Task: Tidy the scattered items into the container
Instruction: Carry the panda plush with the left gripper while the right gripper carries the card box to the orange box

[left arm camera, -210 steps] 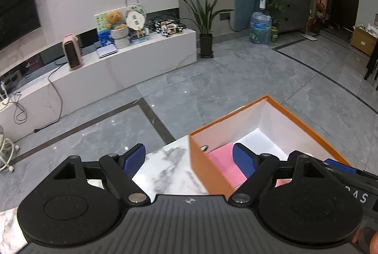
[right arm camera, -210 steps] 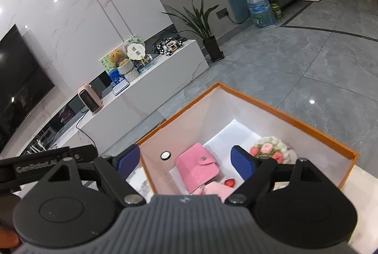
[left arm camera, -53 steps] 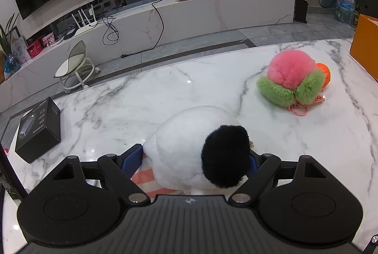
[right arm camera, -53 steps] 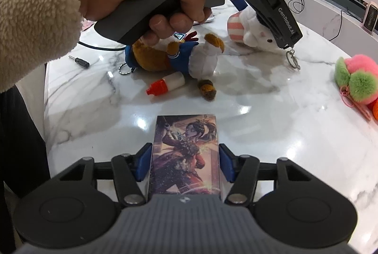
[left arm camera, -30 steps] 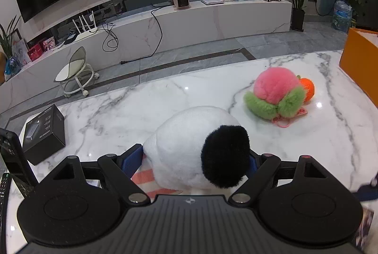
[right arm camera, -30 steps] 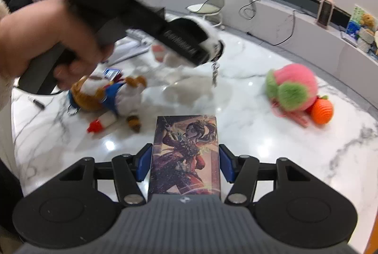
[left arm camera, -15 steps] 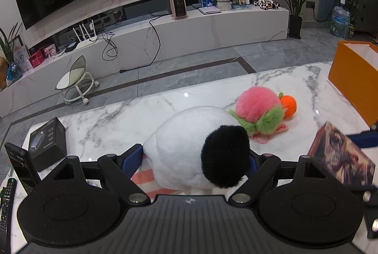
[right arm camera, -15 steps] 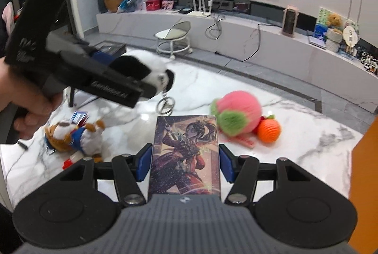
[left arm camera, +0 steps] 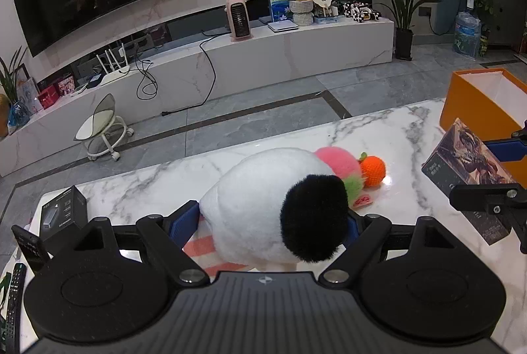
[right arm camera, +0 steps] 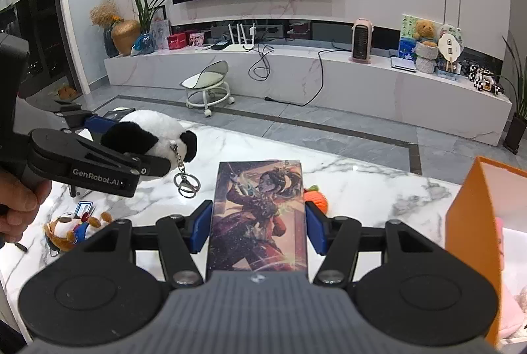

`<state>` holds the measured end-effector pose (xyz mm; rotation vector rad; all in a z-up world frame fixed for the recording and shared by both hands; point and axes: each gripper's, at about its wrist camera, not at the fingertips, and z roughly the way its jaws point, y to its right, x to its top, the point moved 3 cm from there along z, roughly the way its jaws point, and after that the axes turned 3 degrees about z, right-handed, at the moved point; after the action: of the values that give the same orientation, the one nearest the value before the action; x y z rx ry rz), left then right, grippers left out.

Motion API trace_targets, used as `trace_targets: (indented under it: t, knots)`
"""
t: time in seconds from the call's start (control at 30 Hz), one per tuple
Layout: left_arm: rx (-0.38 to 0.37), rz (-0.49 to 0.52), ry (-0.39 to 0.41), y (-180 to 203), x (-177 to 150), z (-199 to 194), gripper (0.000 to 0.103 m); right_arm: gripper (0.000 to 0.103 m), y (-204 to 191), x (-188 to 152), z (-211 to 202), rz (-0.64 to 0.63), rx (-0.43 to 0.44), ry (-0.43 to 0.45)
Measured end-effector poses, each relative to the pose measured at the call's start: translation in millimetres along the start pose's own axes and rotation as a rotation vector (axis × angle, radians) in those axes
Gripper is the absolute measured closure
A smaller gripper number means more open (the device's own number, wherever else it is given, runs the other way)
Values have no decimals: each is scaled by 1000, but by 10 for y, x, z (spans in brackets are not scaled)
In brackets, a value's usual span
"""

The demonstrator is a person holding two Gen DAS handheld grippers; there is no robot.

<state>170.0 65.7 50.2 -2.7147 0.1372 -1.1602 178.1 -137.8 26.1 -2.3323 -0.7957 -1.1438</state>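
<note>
Both loads are riding higher above the tabletop (left arm camera: 411, 136) than a second ago, and the orange container (left arm camera: 474, 110) is sliding further into view at my right. I am holding the panda plush (left arm camera: 280, 205) in the left hand-held gripper (left arm camera: 273, 223), its blue pads pressing into the fur on both sides, a keyring dangling beneath it. I am clamping the illustrated card box (right arm camera: 258, 215) in the right hand-held gripper (right arm camera: 258, 227), about half open, pads flat against its long edges. Below, the pink-and-green plush (left arm camera: 339, 162) and orange crochet ball (left arm camera: 374, 171) are lying together on the marble, near the container.
</note>
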Motion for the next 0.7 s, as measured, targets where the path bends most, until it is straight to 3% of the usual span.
trace_targets:
  t: [0.3, 0.7]
  knots:
    - [-30, 54, 34, 382, 384, -66, 5, 42, 349, 101, -193, 93, -50, 40]
    - [-83, 165, 112, 1188, 1053, -61, 5, 42, 1289, 136, -524, 346, -203, 82]
